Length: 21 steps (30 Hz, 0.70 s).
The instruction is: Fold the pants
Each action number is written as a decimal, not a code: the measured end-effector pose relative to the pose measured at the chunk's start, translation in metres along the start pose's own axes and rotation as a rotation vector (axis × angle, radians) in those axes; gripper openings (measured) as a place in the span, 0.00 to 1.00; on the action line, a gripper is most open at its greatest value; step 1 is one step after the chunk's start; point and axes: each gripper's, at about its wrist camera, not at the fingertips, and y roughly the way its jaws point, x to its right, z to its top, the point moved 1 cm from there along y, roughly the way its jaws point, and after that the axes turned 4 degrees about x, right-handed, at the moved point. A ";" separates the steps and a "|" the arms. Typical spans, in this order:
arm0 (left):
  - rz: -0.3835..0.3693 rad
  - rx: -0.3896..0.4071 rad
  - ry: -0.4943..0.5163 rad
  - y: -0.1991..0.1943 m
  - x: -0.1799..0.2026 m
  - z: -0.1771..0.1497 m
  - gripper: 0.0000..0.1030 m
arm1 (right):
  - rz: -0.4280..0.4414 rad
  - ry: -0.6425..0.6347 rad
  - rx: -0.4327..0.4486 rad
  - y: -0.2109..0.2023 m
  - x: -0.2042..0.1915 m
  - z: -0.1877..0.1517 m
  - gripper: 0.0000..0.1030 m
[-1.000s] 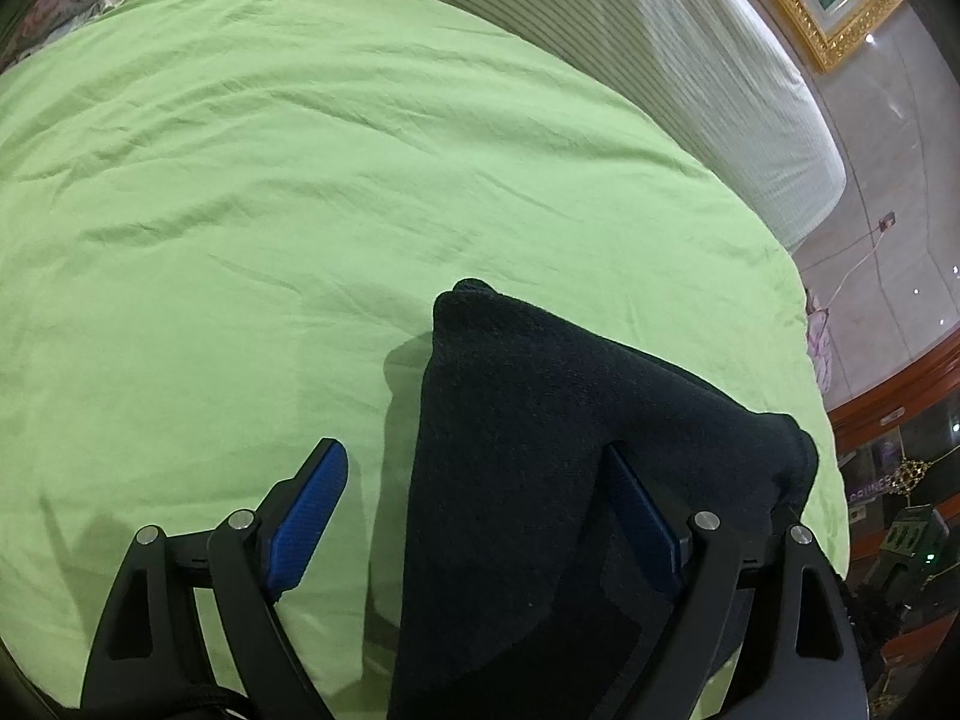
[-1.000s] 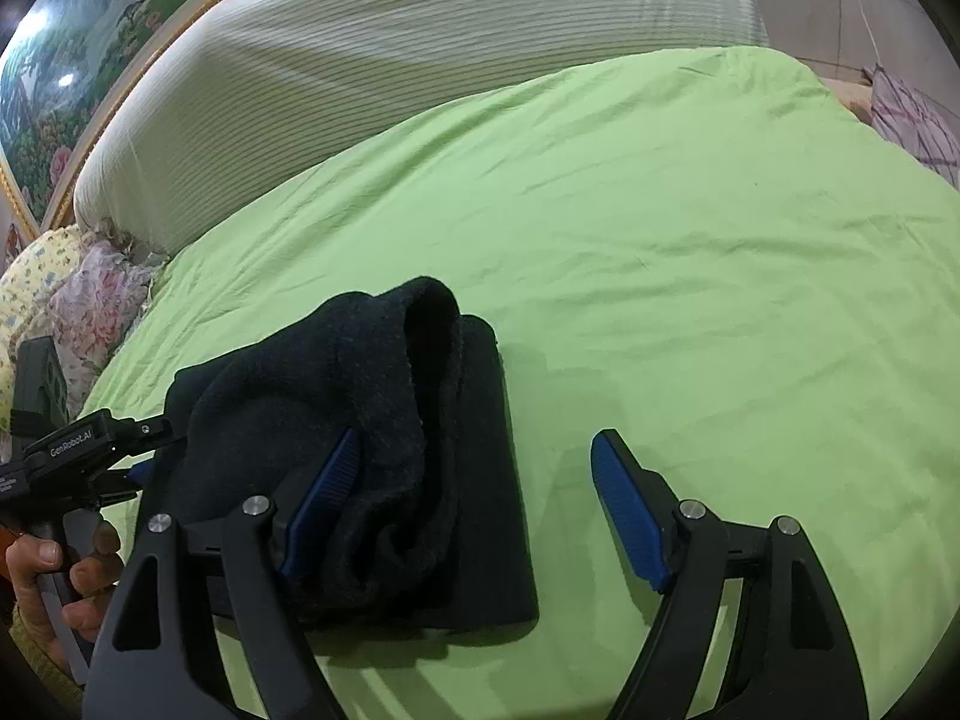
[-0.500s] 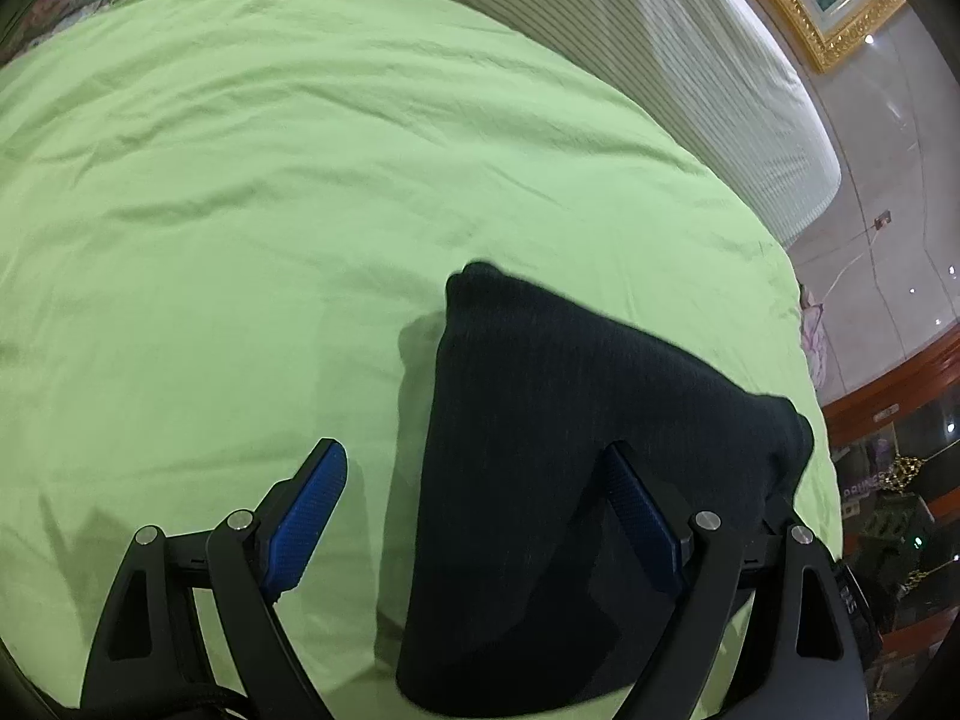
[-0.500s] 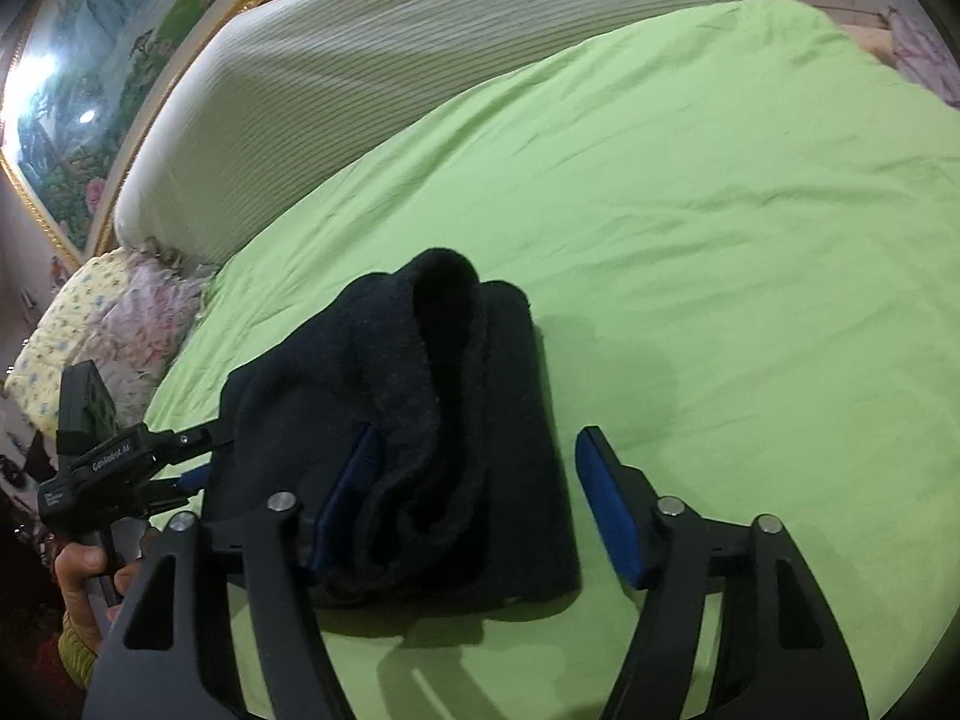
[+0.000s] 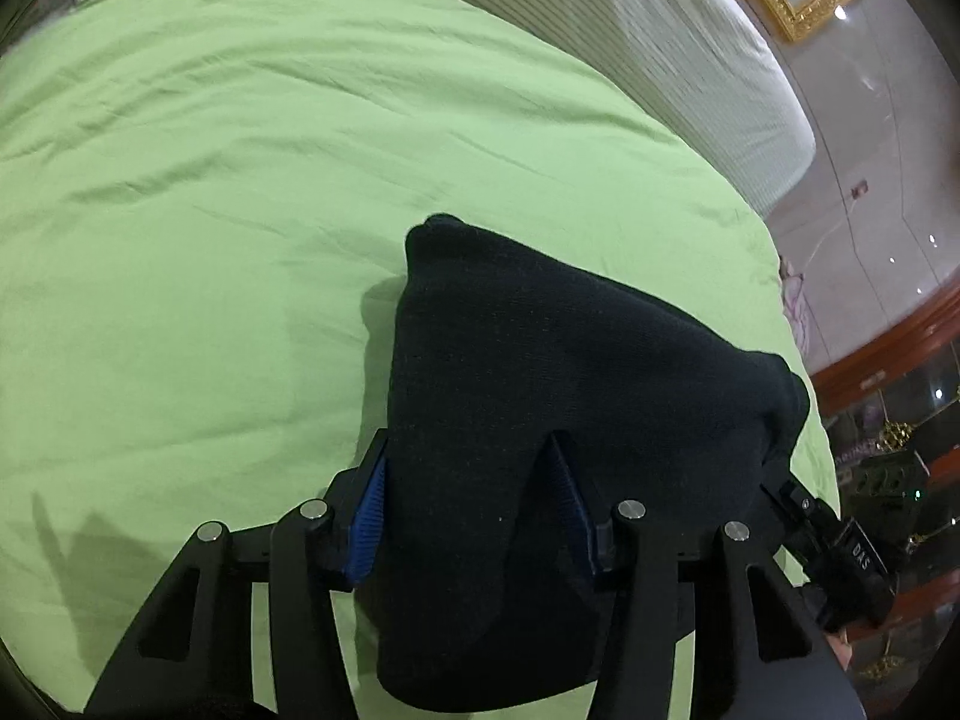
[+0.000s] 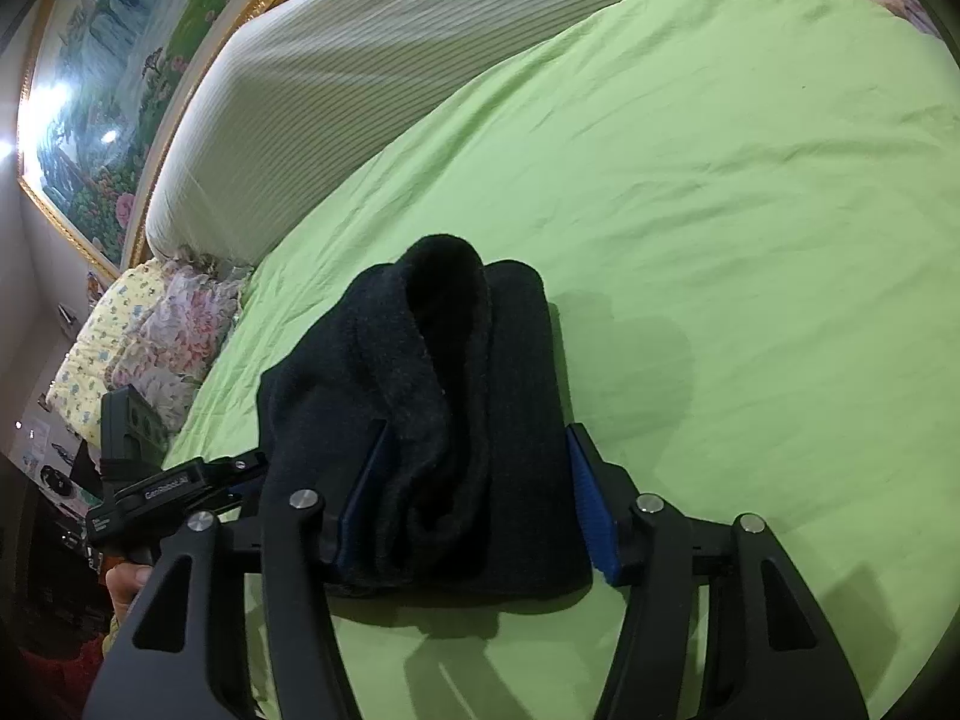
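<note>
black folded pants (image 6: 456, 420) lie on the green bed sheet (image 6: 720, 240), long axis running away from both cameras toward the striped bolster (image 6: 390, 78). left tongs (image 5: 468, 516) and right tongs (image 6: 474, 498) reach in low from opposite ends, each pinching the bundle's near edge between blue pads.

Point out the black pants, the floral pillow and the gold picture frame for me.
black pants (image 6: 480, 420), right wrist view, ribbed top fold.
floral pillow (image 6: 180, 330), right wrist view, pink flower print.
gold picture frame (image 5: 798, 18), left wrist view, lower corner.
</note>
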 end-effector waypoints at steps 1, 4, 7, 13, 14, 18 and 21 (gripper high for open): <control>-0.005 0.004 0.007 -0.002 0.001 0.000 0.43 | 0.010 0.003 0.005 -0.003 -0.002 -0.001 0.48; -0.027 0.017 0.002 -0.010 0.001 -0.001 0.36 | 0.012 -0.023 0.015 -0.006 -0.012 0.000 0.44; -0.060 0.042 -0.015 -0.026 0.000 0.001 0.32 | 0.025 -0.041 0.030 -0.011 -0.024 0.003 0.42; -0.086 0.120 -0.032 -0.065 -0.006 0.008 0.30 | 0.086 -0.081 0.037 -0.005 -0.053 0.009 0.40; -0.092 0.134 -0.043 -0.073 -0.010 0.010 0.30 | 0.094 -0.090 0.037 -0.002 -0.059 0.010 0.40; -0.088 0.191 -0.061 -0.099 -0.025 0.023 0.30 | 0.152 -0.097 0.029 0.019 -0.078 0.017 0.40; -0.079 0.243 -0.072 -0.125 -0.047 0.033 0.30 | 0.190 -0.116 0.012 0.045 -0.098 0.024 0.40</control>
